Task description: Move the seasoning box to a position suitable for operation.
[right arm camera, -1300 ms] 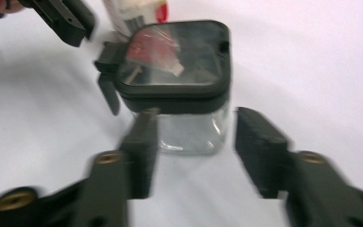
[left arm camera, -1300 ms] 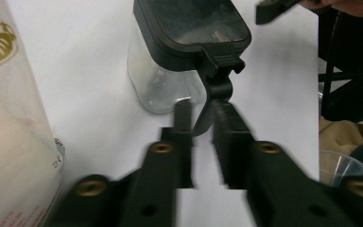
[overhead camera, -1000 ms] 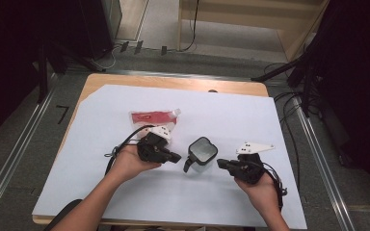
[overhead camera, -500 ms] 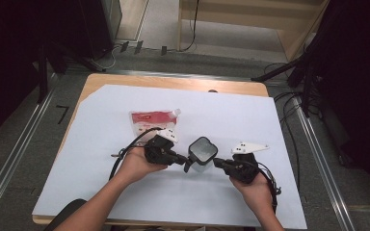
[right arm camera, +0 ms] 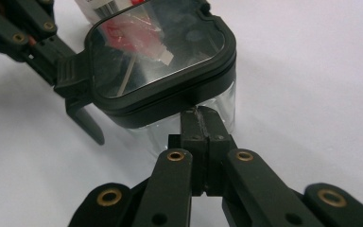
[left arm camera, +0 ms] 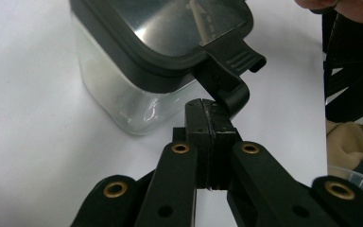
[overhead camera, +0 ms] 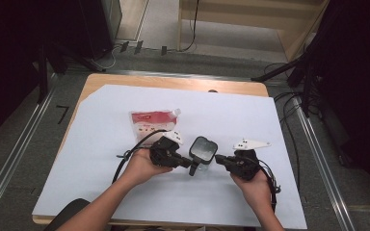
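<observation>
A clear square container (overhead camera: 203,150) with a dark lid (left arm camera: 170,28) stands on the white sheet between my two grippers. Its side latch (left arm camera: 231,66) hangs open, flipped off the lid. My left gripper (overhead camera: 191,166) is shut and empty, and its tips (left arm camera: 211,106) touch the lower end of that latch. My right gripper (overhead camera: 220,159) is also shut and empty, and its tips (right arm camera: 200,116) press against the lid's rim on the opposite side. The left gripper (right arm camera: 42,42) shows behind the latch (right arm camera: 78,90) in the right gripper view.
A red and white pouch (overhead camera: 150,120) lies flat just behind the left hand. A white sheet (overhead camera: 101,125) covers most of the wooden table (overhead camera: 94,82). Metal rails and cables run along the floor on both sides.
The left gripper has edged right, up to the container's hanging latch. The right gripper has shifted slightly left against the lid. The container has stayed put.
</observation>
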